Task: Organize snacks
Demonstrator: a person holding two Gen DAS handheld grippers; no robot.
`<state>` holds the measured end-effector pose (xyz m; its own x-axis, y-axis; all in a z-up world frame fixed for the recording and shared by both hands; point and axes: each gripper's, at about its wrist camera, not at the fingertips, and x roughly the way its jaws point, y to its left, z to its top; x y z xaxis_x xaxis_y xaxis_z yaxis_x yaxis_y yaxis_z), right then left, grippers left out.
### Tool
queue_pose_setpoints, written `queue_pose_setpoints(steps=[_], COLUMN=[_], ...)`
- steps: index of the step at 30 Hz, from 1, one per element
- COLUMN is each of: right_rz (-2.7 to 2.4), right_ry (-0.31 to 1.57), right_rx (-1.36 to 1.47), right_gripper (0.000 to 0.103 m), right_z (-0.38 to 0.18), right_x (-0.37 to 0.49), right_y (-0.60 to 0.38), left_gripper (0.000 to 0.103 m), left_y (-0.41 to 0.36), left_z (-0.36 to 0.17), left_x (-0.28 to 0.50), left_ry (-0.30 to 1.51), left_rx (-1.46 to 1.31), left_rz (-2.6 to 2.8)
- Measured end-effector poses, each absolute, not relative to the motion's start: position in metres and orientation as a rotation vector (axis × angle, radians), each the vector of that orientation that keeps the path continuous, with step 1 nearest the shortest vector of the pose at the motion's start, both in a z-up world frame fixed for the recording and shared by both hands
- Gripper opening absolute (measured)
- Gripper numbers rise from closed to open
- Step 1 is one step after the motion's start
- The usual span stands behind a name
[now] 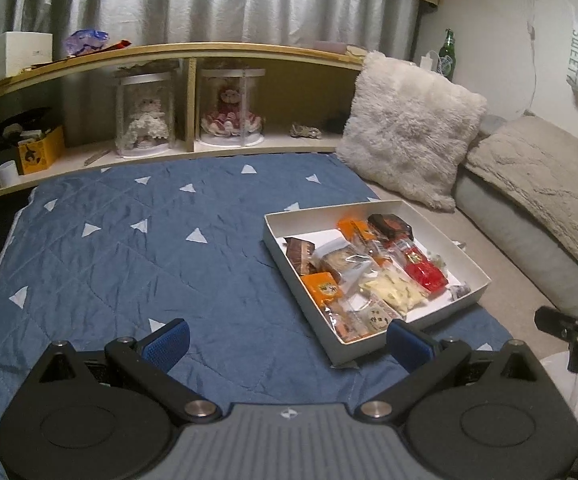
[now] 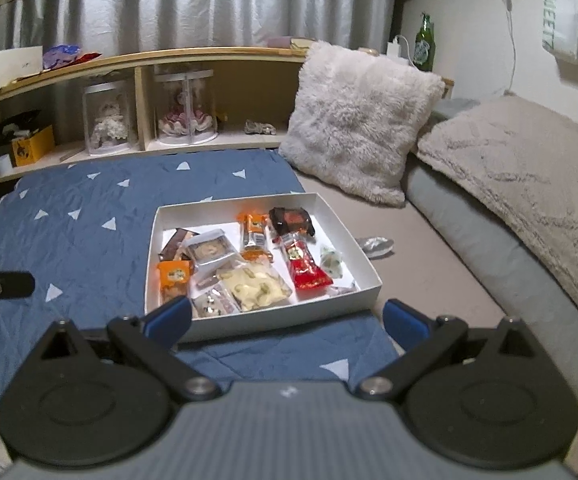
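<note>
- A blue quilt (image 1: 129, 264) dotted with pale triangles covers most of the bed, its right edge giving way to a beige sheet (image 2: 429, 272).
- A silver curtain (image 1: 209, 4) hangs behind a wooden shelf unit (image 1: 193, 50) along the head of the bed.
- A long grey bolster (image 2: 501, 248) runs down the right side, topped by a fuzzy beige blanket (image 2: 529, 168).
- A shaggy white cushion (image 1: 409, 136) leans upright in the corner between shelf and bolster.
- A shallow white box (image 2: 369, 264) sits on the bed, straddling the line where quilt meets sheet.
- Wrapped snacks (image 2: 249, 272) crowd the box floor, among them a red packet (image 2: 307, 270), a clear bag of pale pieces (image 2: 255, 288), orange wrappers (image 2: 175, 274) and a dark parcel (image 2: 291, 218) at the far side.
- The left gripper (image 1: 289, 344) hovers above the quilt with its blue pads (image 1: 167, 342) spread wide, nothing between them; the box lies ahead and to its right.
- The right gripper (image 2: 287, 320) hangs just short of the box's near wall, likewise spread and empty.
- Two dolls under clear domes (image 1: 229, 108) stand in the shelf's cubbies.
- A green bottle (image 2: 425, 46) stands on the shelf top in the far right corner.
- A crumpled silver wrapper (image 2: 377, 245) lies on the sheet just outside the box's right wall.
</note>
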<state>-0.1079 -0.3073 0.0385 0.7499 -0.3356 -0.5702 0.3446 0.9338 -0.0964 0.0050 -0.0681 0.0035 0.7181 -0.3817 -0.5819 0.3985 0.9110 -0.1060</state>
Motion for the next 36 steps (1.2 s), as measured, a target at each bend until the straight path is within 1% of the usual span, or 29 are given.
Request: queue_pose_setpoints(steps=[6,14,36], right_rz=[-0.360,-0.361,-0.366], right_ry=[0.591,0.564,0.540], right_rx=[-0.009,-0.023,-0.010], right_gripper=[0.102,0.102,0.102], right_z=[0.024,0.021,0.014], right_x=[-0.112,-0.115,-0.122], right_y=[-0.304,-0.303,-0.296], left_gripper=[0.103,0.103,0.103], left_y=[-0.069,-0.072,-0.076], left_z=[-0.005,-0.012,-0.016], left_x=[0.000,-0.005,-0.007], left_ry=[0.617,0.579,0.572], left_rx=[0.059,0.095,0.113], left_rz=[-0.402,-0.376,-0.364])
